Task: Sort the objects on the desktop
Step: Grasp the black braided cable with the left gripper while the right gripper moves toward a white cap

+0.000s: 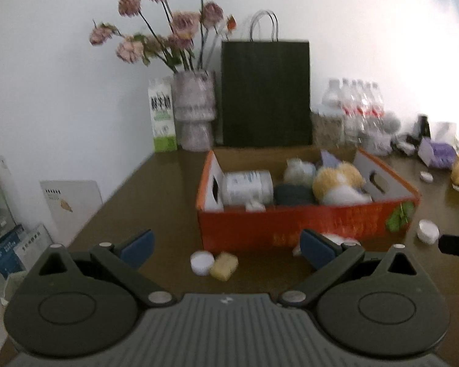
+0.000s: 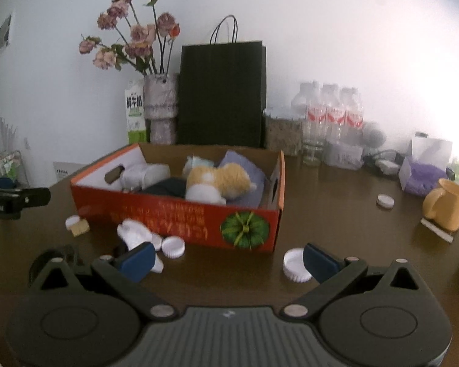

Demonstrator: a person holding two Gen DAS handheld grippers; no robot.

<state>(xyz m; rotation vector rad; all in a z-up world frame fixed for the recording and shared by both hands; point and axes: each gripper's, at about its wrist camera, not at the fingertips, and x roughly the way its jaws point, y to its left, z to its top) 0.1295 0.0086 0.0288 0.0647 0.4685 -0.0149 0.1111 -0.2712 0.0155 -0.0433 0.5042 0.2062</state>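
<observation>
Both the left gripper [image 1: 226, 249] and right gripper [image 2: 228, 260] hover with jaws wide apart and empty before the box [image 2: 180, 223], caps [image 2: 295, 264] scattered on the table [image 2: 336, 189].

Orange box [image 2: 180, 223], green pumpkin print [image 2: 244, 229] on its side. Inside: tan-and-white plush [image 2: 217, 183]. Behind box: black bag [image 2: 222, 94]. Right of box: yellow mug [image 2: 446, 203].

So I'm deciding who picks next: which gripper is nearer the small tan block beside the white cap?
Left. The left gripper has the tan block right between its open fingers, just ahead. The right gripper sits further along the orange box, with the block well off to its left.
</observation>
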